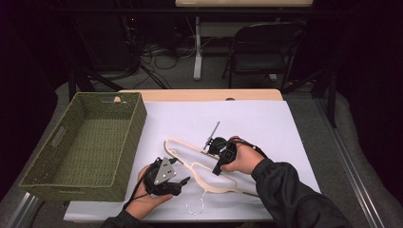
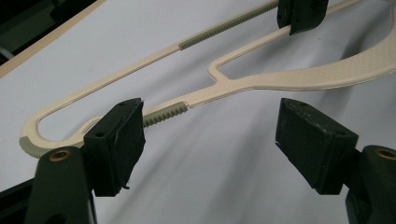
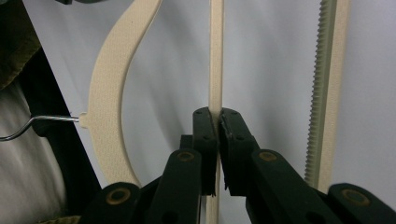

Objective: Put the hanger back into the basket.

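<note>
Two claws: right claw [image 3: 217, 122] pinches the cream ribbed hanger [image 1: 202, 168]; left claw [image 2: 210, 140] spread, empty.

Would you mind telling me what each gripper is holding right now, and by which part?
The right gripper pinches the hanger by its thin inner bar. The left gripper is open, holding nothing.

Bright table, dark room

Light falls from above onto the white sheet [image 1: 247, 123]; the surroundings sink into black, soft shadows trail the hanger [image 2: 289, 84], and near jaws look slightly blurred.
</note>
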